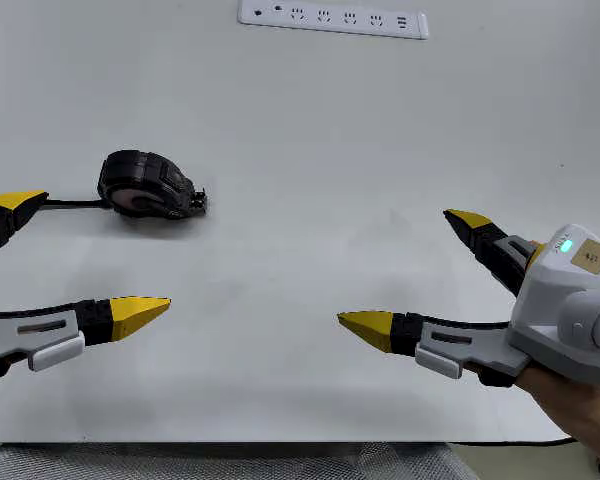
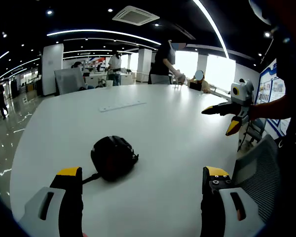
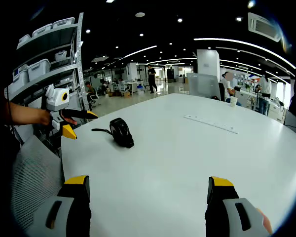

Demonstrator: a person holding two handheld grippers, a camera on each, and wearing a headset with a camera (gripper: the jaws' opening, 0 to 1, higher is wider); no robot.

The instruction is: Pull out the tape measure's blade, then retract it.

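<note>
Two grippers are held with jaws wide apart, presumably readied for approach: left gripper (image 1: 95, 250) is placed near the tape measure (image 1: 148, 186), lying untouched on the table (image 1: 310, 120); right gripper (image 1: 396, 266) is held well clear.

No lettering, brand or number can be read anywhere here

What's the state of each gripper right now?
Left gripper: open, holding nothing; the tape measure lies ahead of it, not gripped.
Right gripper: open, holding nothing.
</note>
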